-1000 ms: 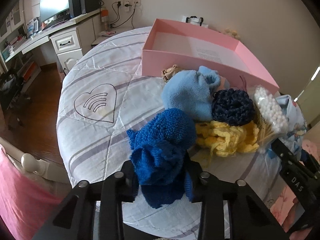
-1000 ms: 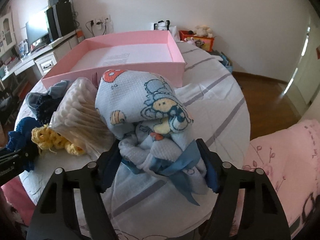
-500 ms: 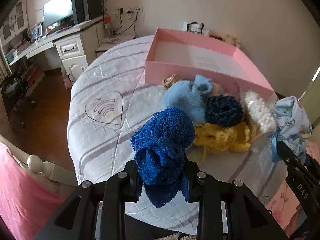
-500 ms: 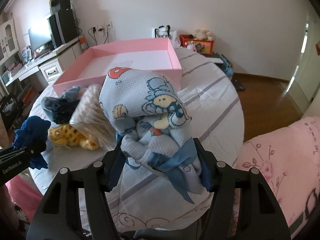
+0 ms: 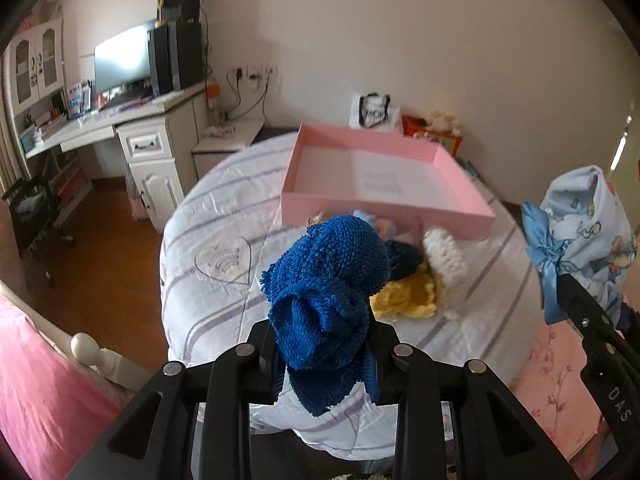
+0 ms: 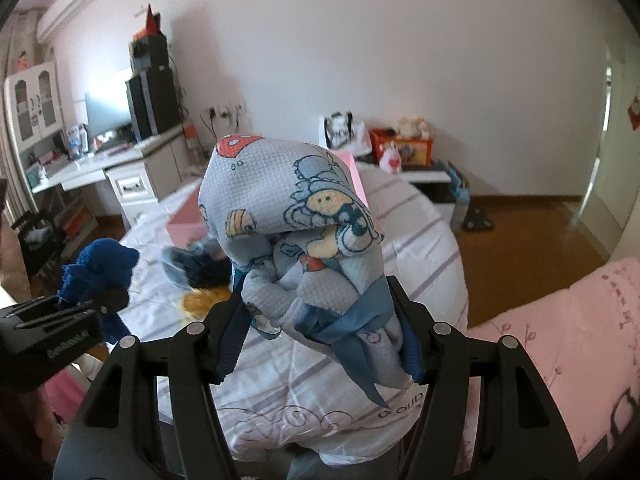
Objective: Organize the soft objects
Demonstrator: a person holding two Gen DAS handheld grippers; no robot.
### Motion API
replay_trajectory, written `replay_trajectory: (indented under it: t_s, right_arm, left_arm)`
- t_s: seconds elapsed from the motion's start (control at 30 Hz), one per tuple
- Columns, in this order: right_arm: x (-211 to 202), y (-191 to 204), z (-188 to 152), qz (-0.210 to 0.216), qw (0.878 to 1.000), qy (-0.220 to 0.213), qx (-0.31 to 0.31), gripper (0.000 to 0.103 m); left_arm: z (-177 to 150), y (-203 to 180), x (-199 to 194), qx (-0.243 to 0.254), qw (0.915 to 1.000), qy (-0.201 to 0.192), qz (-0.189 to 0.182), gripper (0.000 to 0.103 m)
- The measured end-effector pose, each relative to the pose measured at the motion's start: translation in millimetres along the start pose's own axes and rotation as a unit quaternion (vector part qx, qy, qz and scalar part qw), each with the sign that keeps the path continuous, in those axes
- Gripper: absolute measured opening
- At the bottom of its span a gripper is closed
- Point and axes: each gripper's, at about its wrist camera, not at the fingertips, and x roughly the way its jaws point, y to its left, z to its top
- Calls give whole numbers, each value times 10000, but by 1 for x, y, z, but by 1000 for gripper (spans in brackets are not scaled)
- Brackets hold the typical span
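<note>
My left gripper (image 5: 322, 354) is shut on a dark blue knitted cloth (image 5: 328, 284), held up above the round table (image 5: 208, 280). My right gripper (image 6: 320, 332) is shut on a pale blue cartoon-print cloth with a blue ribbon (image 6: 288, 208), also lifted off the table; the same cloth (image 5: 588, 232) shows at the right of the left wrist view. An open pink box (image 5: 384, 208) stands at the table's far side. In front of it lie a yellow knit (image 5: 408, 296), a navy knit (image 5: 404, 256), a pale blue cloth (image 5: 376, 220) and a bag of cotton swabs (image 5: 444, 256).
A white desk with a monitor (image 5: 120, 60) and drawers (image 5: 148, 148) stands at the left wall. Pink bedding (image 6: 568, 344) lies at the right, and another pink cover (image 5: 44, 380) at the lower left. Wooden floor (image 5: 100, 264) surrounds the table. Bags and toys (image 6: 400, 144) sit by the far wall.
Both grippers have risen and pulled back from the table with their cloths. The pile and the pink box now look smaller and farther away.
</note>
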Motion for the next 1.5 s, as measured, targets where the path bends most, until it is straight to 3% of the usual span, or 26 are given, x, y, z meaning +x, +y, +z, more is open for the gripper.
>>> replay_trajectory:
  t_s: [0.33, 0.73, 1.07, 1.5]
  right_arm:
    - [-59, 12, 2, 130, 9975, -677, -125, 60]
    - [-96, 25, 4, 191, 9929, -1144, -245, 60]
    - [-97, 25, 2, 231, 9933, -1105, -249, 61]
    - [-94, 17, 3, 229, 9939, -1051, -256, 61]
  left_arm:
    - [-17, -9, -76, 120, 9977, -660, -130, 27]
    - [-42, -2, -144, 82, 9900, -1409, -28, 27]
    - [-58, -4, -149, 161, 9897, -1425, -44, 27]
    - [-47, -8, -135, 179, 9903, -1378, -31, 27]
